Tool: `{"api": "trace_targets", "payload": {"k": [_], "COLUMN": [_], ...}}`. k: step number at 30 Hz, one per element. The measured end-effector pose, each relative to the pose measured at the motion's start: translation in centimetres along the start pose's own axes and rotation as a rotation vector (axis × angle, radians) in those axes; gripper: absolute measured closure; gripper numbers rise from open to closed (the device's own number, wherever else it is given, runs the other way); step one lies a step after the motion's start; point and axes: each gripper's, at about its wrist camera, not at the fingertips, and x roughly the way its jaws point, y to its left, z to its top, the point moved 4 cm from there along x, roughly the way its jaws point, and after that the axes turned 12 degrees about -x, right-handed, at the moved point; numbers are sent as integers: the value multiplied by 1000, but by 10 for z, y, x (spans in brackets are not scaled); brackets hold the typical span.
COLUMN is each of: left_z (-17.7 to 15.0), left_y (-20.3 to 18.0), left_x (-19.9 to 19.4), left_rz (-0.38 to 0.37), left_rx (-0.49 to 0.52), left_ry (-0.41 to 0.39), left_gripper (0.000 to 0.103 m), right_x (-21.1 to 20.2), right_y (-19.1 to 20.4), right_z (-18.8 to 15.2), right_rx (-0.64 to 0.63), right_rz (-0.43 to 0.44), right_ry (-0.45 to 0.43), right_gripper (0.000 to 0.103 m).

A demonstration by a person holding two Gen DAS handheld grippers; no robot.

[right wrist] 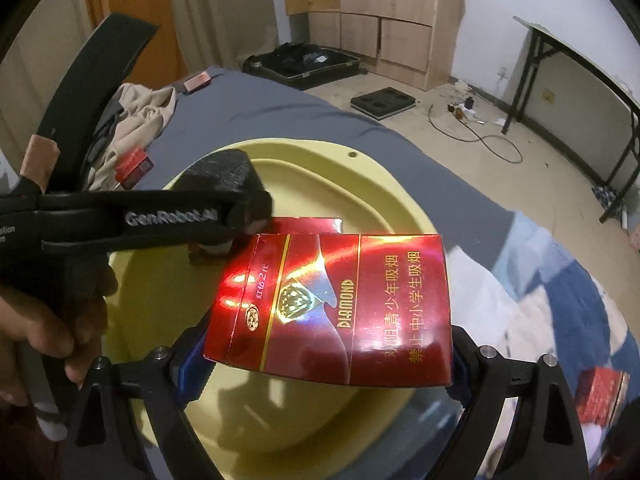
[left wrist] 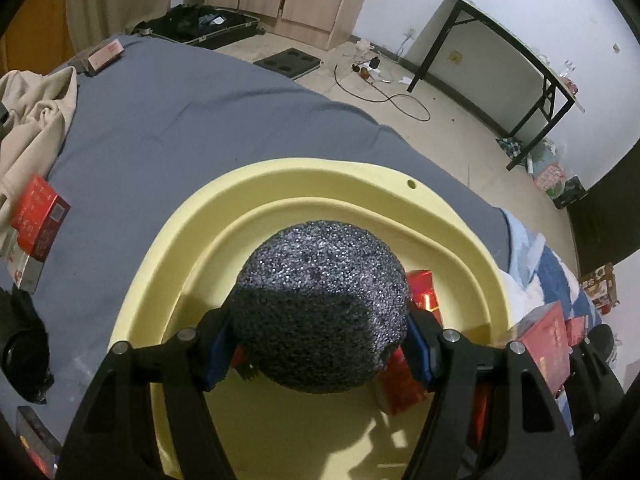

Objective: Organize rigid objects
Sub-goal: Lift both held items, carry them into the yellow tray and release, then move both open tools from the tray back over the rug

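Note:
My left gripper (left wrist: pixel 320 344) is shut on a dark, glittery foam ball (left wrist: pixel 320 280), its blue pads pressing both sides. It hangs over a pale yellow basin (left wrist: pixel 320 172) on the bed. Red boxes (left wrist: pixel 424 292) lie in the basin under the ball. In the right wrist view my right gripper (right wrist: pixel 326 364) is shut on a red cigarette box (right wrist: pixel 340 304) with gold print, held flat above the same basin (right wrist: pixel 300 152). The left gripper (right wrist: pixel 240 204) and its foam ball (right wrist: pixel 224 176) reach in from the left. Another red box (right wrist: pixel 308 226) rests in the basin behind.
A grey-blue sheet (left wrist: pixel 200 120) covers the bed. A beige garment (left wrist: pixel 36 120), red boxes (left wrist: pixel 36 220) and a pink box (left wrist: pixel 106 54) lie along the left. An open suitcase (left wrist: pixel 200 26), a cable (left wrist: pixel 400 100) and a folding table (left wrist: pixel 520 60) stand on the floor. A hand (right wrist: pixel 52 320) grips the left tool.

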Motion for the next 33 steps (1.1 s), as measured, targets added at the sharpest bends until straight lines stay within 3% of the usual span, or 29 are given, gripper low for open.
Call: {"api": "trace_targets", "payload": {"k": [9,14,17,19,25,33], "left_z": [8,4,4,6,-3,-69], "left_y": [10,16,14,7,-53,-153], "left_x": [8,5,-5,-16,-52,-82], "left_rz": [-16,6,3,-9,-34,-175], "left_rx": [-42,-80,-110,-99,48,240], "left_ry": [-5,-9,-19,-37,-67,-13], "left_gripper": [32,30,8,1,0,0], "right_x": [47,49,41,26,-38,-149], "right_y": [11,17,15,11,-22,-97], "right_z": [9,13,12,7,-27,-115], "right_rx": [-9,-31,-7,19,124,281], "right_rz": [30,28,63,76,31,-176], "right_ry": [62,59,42,18,-68,-129], "right_gripper": [11,8,2,0,0,0]}}
